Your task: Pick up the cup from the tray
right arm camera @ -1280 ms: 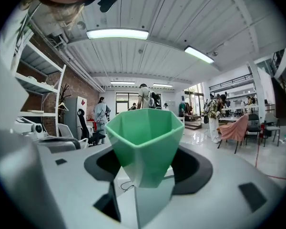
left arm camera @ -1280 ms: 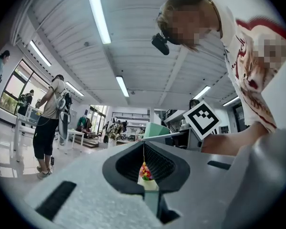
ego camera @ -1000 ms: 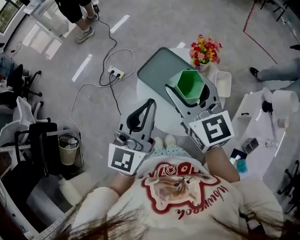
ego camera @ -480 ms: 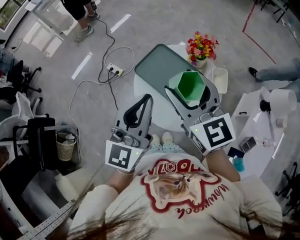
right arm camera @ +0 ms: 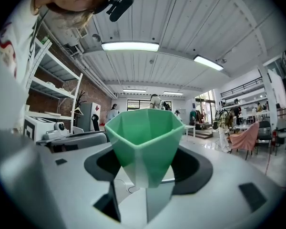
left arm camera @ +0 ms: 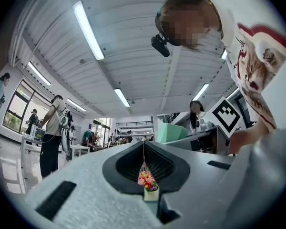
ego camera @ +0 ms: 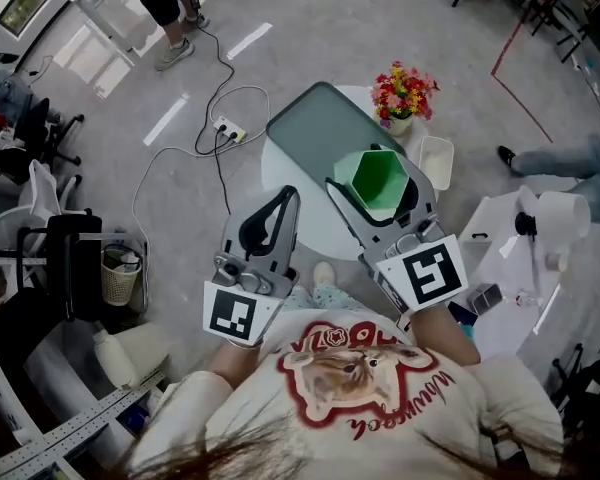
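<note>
Wearer: a person in a white T-shirt with a red cat print (ego camera: pixel 355 378) holds both tools, behind the fingers and nearest the head camera.
Left gripper (ego camera: pixel 287 198): its fingers are pressed together with nothing between them. The left gripper view (left arm camera: pixel 143 151) shows them meeting in one thin seam.
Right gripper (ego camera: pixel 377 184): its fingers are spread and clamped on the cup, one on each side. The right gripper view (right arm camera: pixel 145 151) confirms this.
Cup: the green faceted plastic cup (ego camera: pixel 378 173) sits between the right fingers near their tips, its open mouth turned up towards the head camera. In the right gripper view its angular rim (right arm camera: pixel 143 135) fills the gap.
Table: a round white table (ego camera: pixel 300 218) lies under and beyond both sets of fingertips.
Tray: a grey-green rectangular tray (ego camera: pixel 315 128) rests on that table, just past the right fingertips and off to their left. Its near corner is covered by the cup.
Tub: a small white rectangular container (ego camera: pixel 437 161) stands beside the right fingertips, on their right.
Flowers: a bunch of red, pink and yellow flowers in a pale pot (ego camera: pixel 404 95) stands beyond the right fingertips. It shows tiny through the left fingers' seam.
Floor: a white power strip with trailing cables (ego camera: pixel 229 127) lies well beyond the left fingertips.
</note>
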### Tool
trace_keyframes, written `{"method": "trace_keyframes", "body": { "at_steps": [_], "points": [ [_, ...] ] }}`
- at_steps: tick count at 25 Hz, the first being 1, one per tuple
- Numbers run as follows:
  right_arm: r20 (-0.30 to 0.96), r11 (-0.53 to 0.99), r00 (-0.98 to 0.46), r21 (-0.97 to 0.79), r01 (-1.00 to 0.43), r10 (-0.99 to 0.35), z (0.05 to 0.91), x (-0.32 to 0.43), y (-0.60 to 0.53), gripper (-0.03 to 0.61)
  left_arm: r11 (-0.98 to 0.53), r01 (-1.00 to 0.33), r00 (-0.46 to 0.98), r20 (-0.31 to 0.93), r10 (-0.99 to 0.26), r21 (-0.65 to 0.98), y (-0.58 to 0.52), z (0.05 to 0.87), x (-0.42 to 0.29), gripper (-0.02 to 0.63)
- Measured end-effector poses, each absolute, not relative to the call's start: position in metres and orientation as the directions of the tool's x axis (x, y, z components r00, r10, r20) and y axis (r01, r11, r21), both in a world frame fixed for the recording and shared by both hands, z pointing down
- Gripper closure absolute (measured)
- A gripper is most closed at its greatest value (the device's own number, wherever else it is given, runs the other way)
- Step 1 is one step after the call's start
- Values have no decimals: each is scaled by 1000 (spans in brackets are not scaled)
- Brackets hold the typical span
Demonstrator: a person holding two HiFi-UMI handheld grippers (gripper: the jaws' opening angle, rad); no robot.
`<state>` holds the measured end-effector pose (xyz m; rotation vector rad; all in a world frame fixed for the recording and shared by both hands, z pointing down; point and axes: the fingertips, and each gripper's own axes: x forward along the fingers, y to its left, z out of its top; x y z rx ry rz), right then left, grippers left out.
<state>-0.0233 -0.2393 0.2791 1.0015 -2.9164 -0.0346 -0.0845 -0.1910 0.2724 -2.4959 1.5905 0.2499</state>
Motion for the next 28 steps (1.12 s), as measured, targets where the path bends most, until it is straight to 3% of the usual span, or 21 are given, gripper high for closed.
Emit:
{"method": "trace_keyframes", "body": {
  "at_steps": [13,28],
  "points": [
    [22,785,-785,54,-617,-619,271,-21,-166,275,-428,-901,433,-243,-868,-76,-117,268,-81,598],
    [18,719,-719,44,-693,-694,272,-1,38,275,-478,-875,481,-242,-843,-72,84,267,-72,598]
  ]
}}
